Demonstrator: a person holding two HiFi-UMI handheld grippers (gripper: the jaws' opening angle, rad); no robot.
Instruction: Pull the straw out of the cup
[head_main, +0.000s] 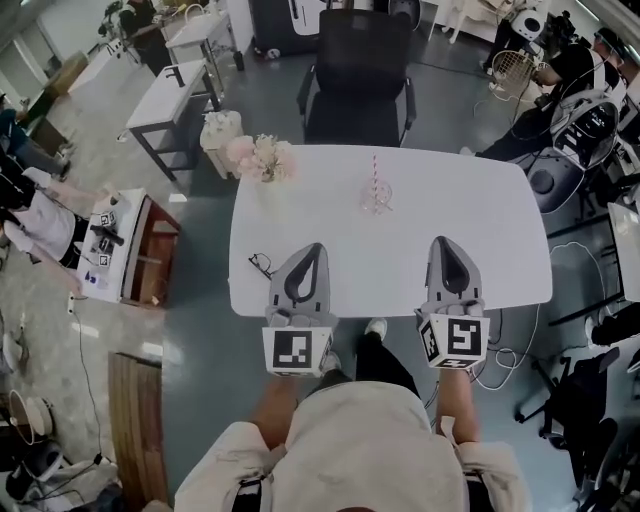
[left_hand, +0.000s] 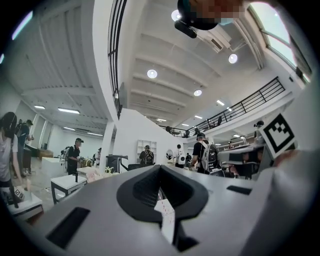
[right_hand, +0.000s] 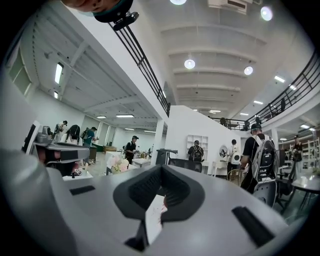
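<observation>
- White table: a bare, rounded-corner top; both grippers are over its near edge, pointing level across it.
- Left gripper: grey shell with black inner pads; its own view shows the jaw tips meeting, with nothing between them.
- Right gripper: the same build; its jaws are fully closed tip to tip and it is empty.
- Cup: clear, upright on the table, ahead of both grippers and between their lines, somewhat nearer the right one and well apart from both.
- Straw: red-and-white striped, upright in the cup and rising above its rim.
- Only bare table top lies between the jaw tips and the cup.
- Flowers: a pale pink bunch ahead and to the left of the left gripper, at the table's far left corner, apart from the cup.
- Small dark wiry item: on the table just left of the left gripper; too small to name.
- Black chair: beyond the table's far edge, behind the cup.
- Low side table: on the floor well to the left of the left gripper, carrying small items.
</observation>
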